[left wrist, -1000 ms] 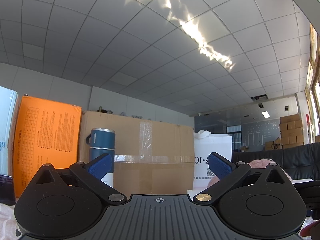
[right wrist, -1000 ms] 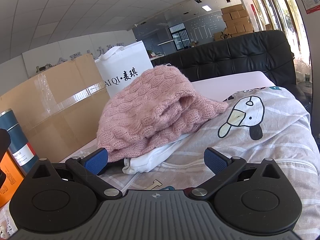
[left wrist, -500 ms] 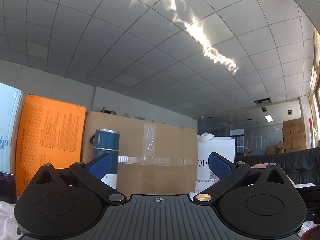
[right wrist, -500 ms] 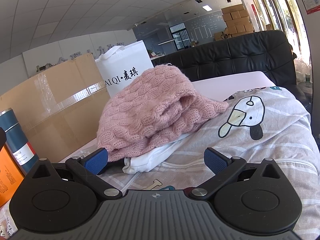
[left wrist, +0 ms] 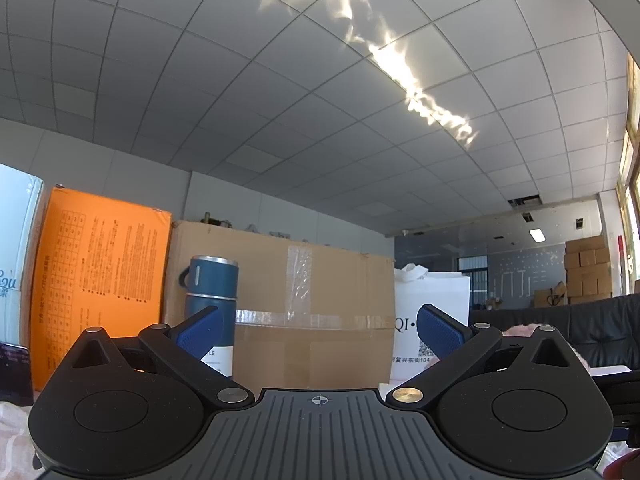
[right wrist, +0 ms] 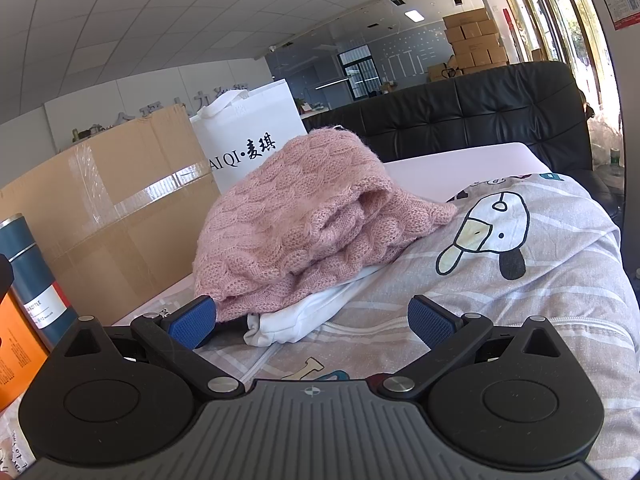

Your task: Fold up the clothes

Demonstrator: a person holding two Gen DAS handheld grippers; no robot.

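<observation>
I judge folding not yet begun: both my jaws are spread and empty, my right gripper (right wrist: 312,320) low before the pink sweater (right wrist: 304,216) heaped on the duck-print cloth (right wrist: 500,264), my left gripper (left wrist: 318,332) tipped ceilingward, so next I must pinch a hem.

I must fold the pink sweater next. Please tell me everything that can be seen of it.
The sweater is pink, a thick cable knit, slightly fuzzy. It lies crumpled in a loose heap, not folded, on the striped sheet. Its lower edge rests on a white garment. A white bag stands behind it. The open right tongs are just before it, not touching.
</observation>
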